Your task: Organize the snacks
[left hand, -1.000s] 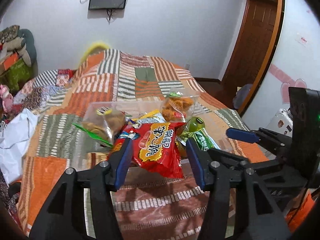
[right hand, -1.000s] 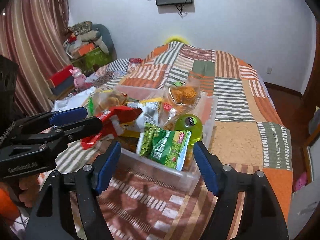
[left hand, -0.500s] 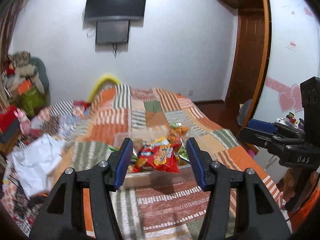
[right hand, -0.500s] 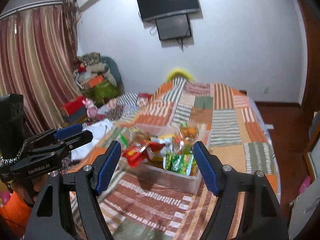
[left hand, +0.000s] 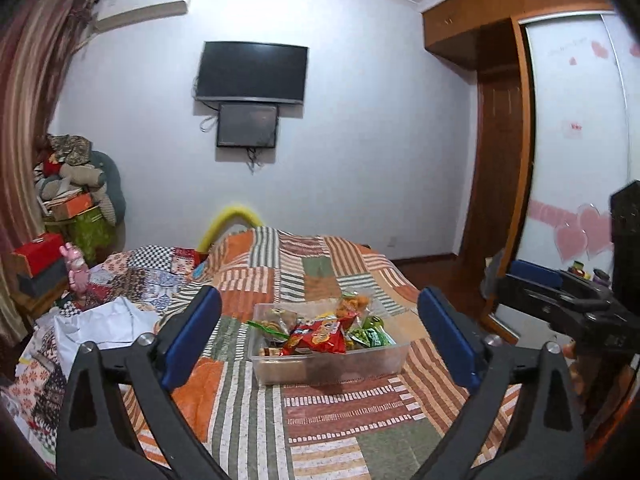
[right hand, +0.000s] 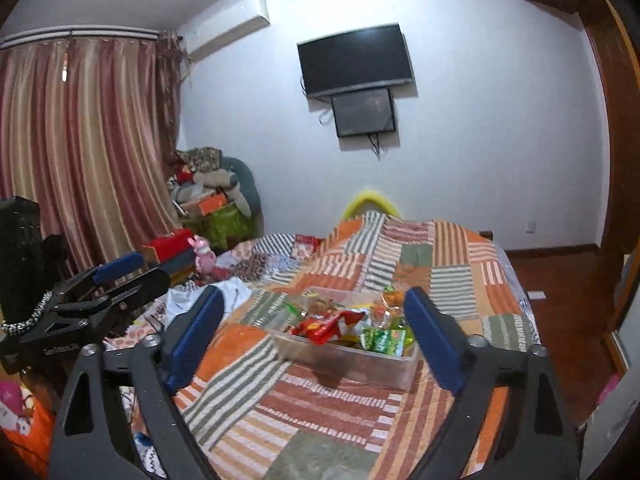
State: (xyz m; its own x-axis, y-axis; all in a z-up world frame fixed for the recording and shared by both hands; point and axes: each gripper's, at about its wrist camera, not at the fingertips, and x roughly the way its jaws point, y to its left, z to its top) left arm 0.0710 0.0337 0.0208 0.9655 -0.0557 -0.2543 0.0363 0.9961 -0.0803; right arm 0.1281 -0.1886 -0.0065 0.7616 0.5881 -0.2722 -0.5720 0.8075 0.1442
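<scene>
Both black two-finger grippers, left [left hand: 320, 338] and right [right hand: 314, 334], hung wide open and empty above the striped patchwork quilt [left hand: 320, 408], where the clear plastic bin [left hand: 328, 366] held the colourful snack packets [left hand: 318, 334].

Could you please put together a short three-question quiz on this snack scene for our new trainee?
1. True or false: the left tongs are shut on the red snack bag.
2. Multiple choice: the clear plastic bin rests on A) a wooden desk, B) the patchwork quilt, C) the floor.
3. Fill in: in the right wrist view, the snack nearest the right tongs is a ____ packet.

Key
1. False: both tongs are open and hold nothing.
2. B.
3. Green.
</scene>
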